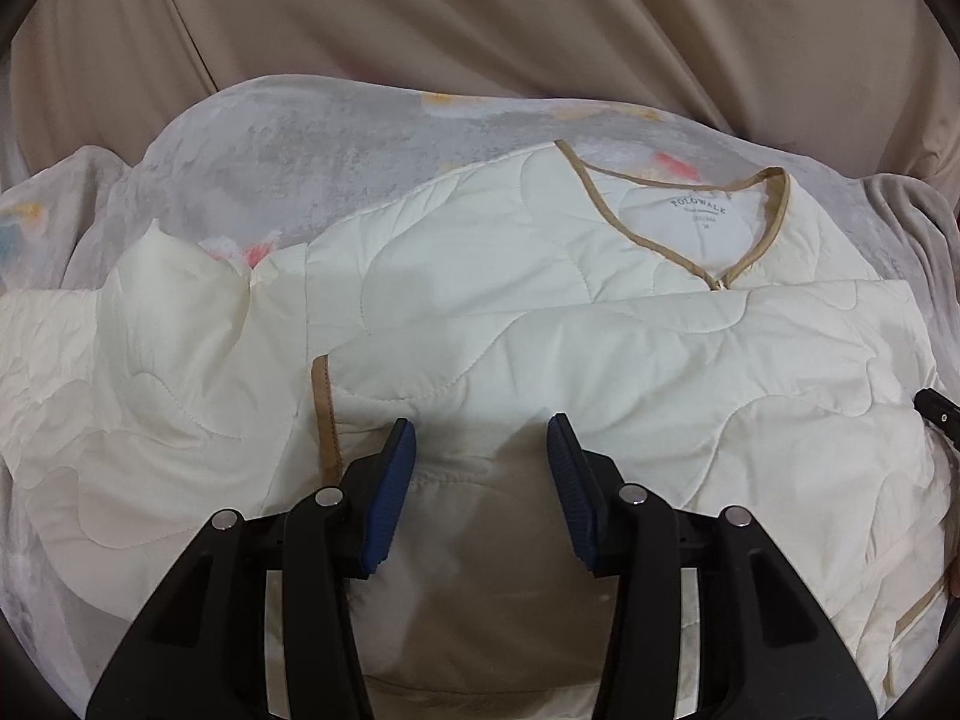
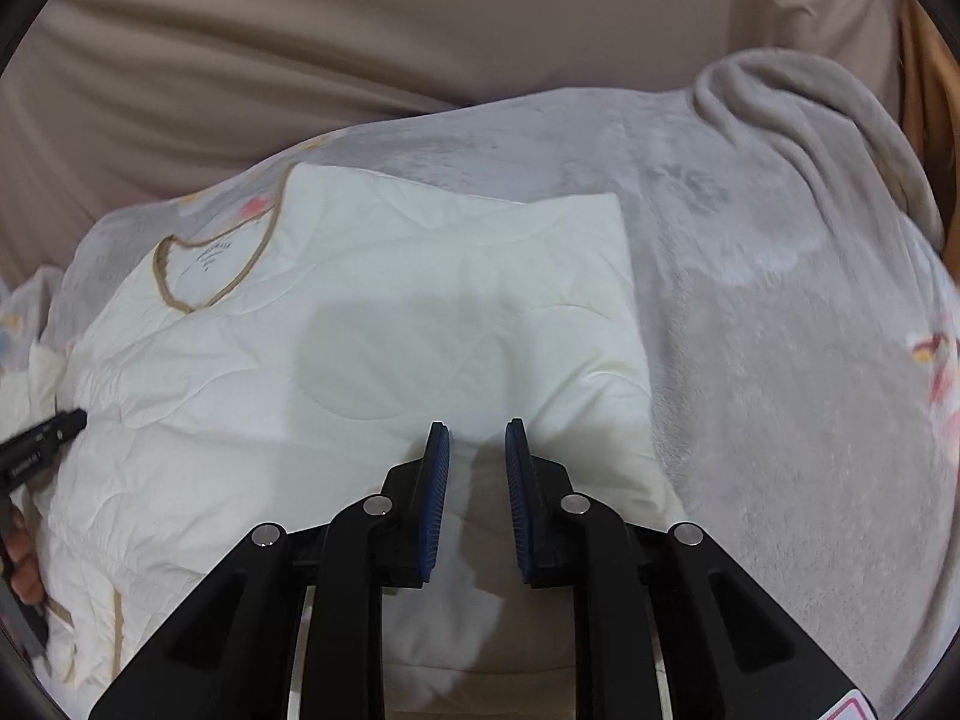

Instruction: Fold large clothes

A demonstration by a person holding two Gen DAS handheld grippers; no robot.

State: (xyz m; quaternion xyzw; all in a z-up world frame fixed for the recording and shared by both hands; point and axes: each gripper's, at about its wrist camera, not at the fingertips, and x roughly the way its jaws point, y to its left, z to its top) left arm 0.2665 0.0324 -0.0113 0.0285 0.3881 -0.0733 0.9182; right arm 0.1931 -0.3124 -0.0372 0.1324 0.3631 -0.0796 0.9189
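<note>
A cream quilted jacket (image 1: 480, 324) with tan trim lies on a grey blanket, its collar and neck label (image 1: 699, 216) at the far right. A sleeve is folded across its chest, and the other sleeve (image 1: 150, 324) spreads to the left. My left gripper (image 1: 480, 450) is open and empty just above the folded sleeve. In the right wrist view the jacket (image 2: 372, 324) fills the left and middle, its folded edge running straight down the right side. My right gripper (image 2: 477, 450) is open and empty over the jacket's near part. The left gripper's tip (image 2: 48, 438) shows at the left edge.
The grey fleece blanket (image 2: 780, 330) with small coloured prints covers the surface and bunches into folds at the far right (image 2: 840, 120). A beige curtain (image 1: 480, 12) hangs behind.
</note>
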